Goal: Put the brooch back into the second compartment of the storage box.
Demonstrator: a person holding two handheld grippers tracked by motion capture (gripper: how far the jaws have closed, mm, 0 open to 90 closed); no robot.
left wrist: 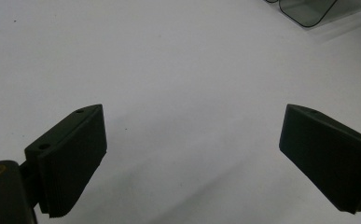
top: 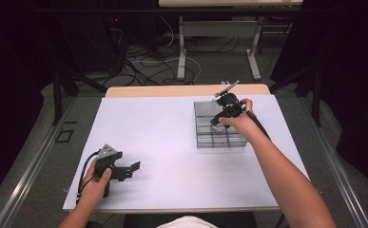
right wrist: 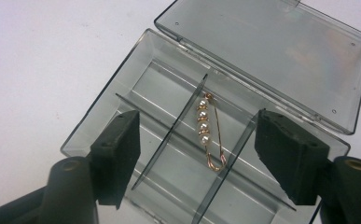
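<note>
Now pearl pin point(right wrist: 208, 133) in box point(right wrist: 122, 93) compartment, between open right claw point(right wrist: 197, 158) jaws.

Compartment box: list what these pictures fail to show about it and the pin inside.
- Compartment box, right gripper view: near corners cut off by the bottom edge and hidden behind the right tool.
- Pearl pin, high view: too small, hidden behind the hand.
- Box, left gripper view: cut off by the top edge.

surface: white table point(top: 162, 142) | on it: clear grey compartment box point(top: 205, 124), lid open, far right
</note>
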